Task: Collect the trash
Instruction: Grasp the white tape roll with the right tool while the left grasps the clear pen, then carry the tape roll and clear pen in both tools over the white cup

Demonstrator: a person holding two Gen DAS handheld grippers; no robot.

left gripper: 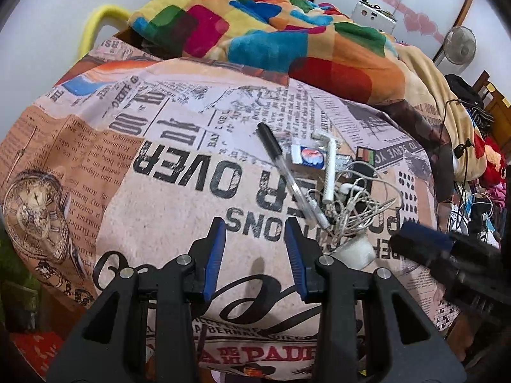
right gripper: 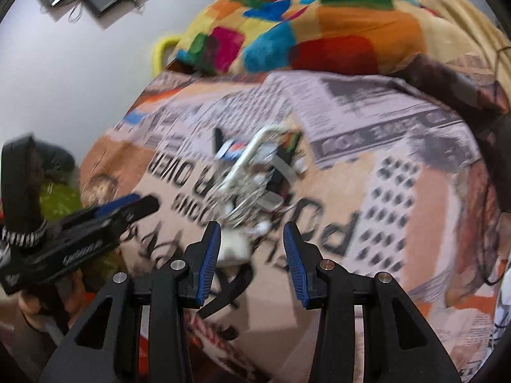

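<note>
On the newspaper-print bedspread (left gripper: 166,210), a pen (left gripper: 289,172), razor (left gripper: 330,166), tangled earphones (left gripper: 361,198) and small white cup (left gripper: 357,250) lie clustered, just ahead of the left gripper (left gripper: 255,236) and right gripper (right gripper: 252,239), both parted and empty.

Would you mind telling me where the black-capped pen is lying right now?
In the left wrist view the pen lies on the newspaper-print bedcover, right of centre, at the left edge of the clutter, beside the white razor and tangled earphones.
</note>
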